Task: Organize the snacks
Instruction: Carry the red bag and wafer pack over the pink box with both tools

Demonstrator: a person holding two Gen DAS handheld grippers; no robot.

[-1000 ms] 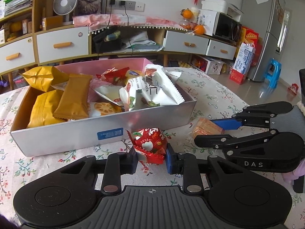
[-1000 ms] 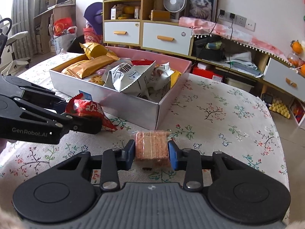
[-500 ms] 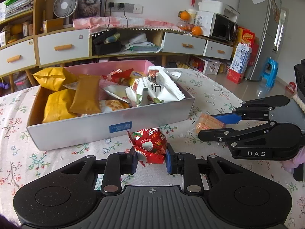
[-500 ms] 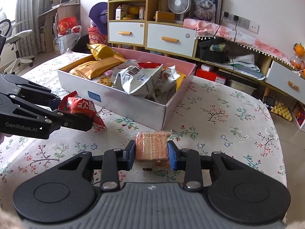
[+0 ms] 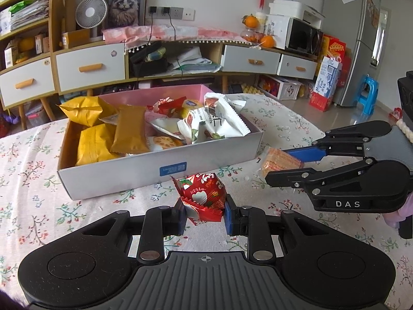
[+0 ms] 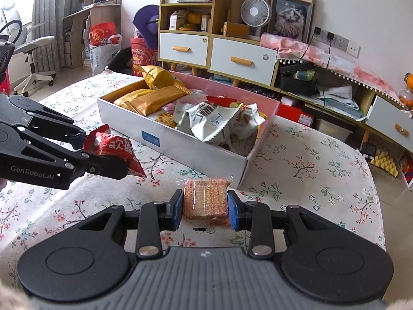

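Left claw (image 5: 204, 215) pinches the red packet (image 5: 202, 196), right claw (image 6: 205, 210) clamps the wafer pack (image 6: 205, 201); lift each clear over the box (image 5: 160, 168) wall before letting go

A lived-in home living room is showing here — a fridge (image 5: 353, 38), microwave (image 5: 303, 37), cat portrait (image 5: 124, 6) and floral tablecloth (image 5: 33, 160) are filling it.
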